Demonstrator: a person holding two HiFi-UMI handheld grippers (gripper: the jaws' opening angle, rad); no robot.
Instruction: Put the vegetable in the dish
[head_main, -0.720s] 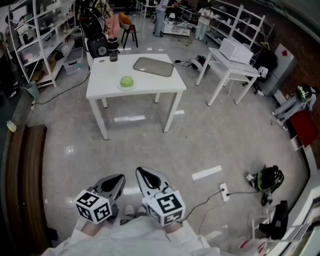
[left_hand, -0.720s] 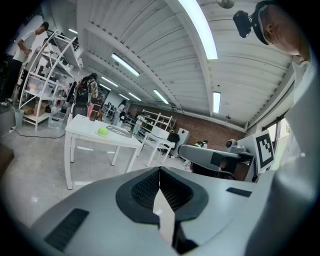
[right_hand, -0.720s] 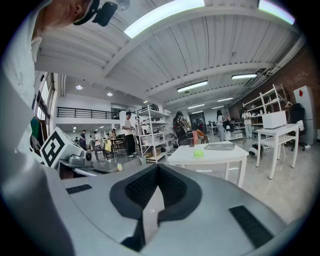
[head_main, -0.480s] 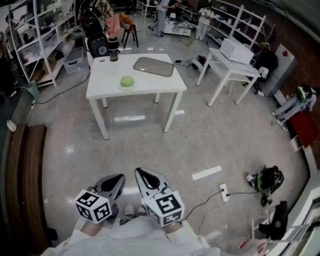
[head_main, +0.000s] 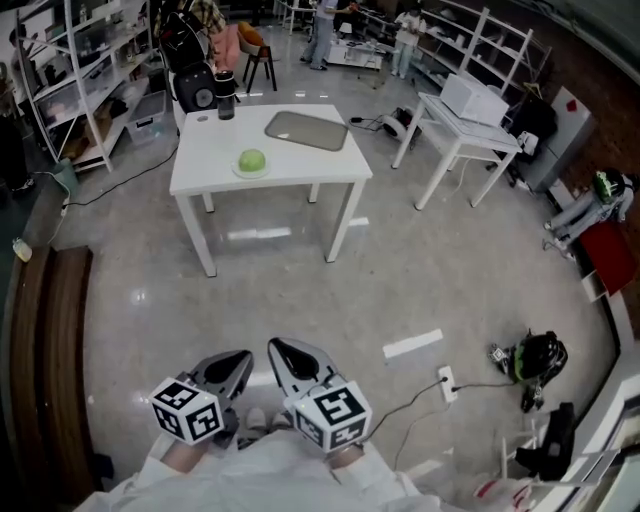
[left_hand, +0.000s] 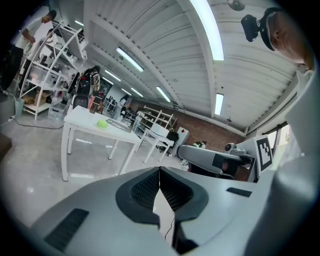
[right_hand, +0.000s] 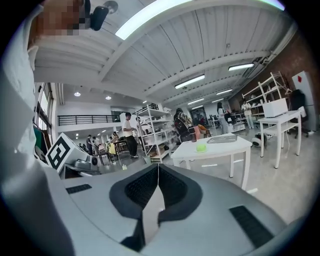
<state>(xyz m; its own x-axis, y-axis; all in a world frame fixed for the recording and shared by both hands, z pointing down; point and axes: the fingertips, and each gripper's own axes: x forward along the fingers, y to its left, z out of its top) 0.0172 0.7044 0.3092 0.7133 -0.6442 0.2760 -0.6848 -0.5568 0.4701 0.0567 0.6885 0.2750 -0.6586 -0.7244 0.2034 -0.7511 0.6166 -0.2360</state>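
Both tools sit low in front of the person, well apart from the thing they're meant for. The left hand-held gripper (left_hand: 160, 176) has its jaws pressed together with nothing between them. The right hand-held gripper (right_hand: 158, 172) is the same, closed up and empty. You only really get that from the two gripper views. The head view mostly shows their grey shells and marker cubes (head_main: 188, 410) from above, side by side over the floor (head_main: 420, 270). What the head view does give is the layout. The green vegetable (head_main: 252, 159) sits in a pale dish (head_main: 241, 172) on the white worktop (head_main: 210, 150). A grey tray (head_main: 306, 130) lies near it and a dark cup (head_main: 224, 100) stands by the far corner. Only the head view catches the cable (head_main: 400, 410) trailing across the floor. The left gripper view picks up the right gripper's body off to its right. The right gripper view catches the left one's marker cube at its left edge, plus people standing by shelving (right_hand: 150, 125) left of the worktop.
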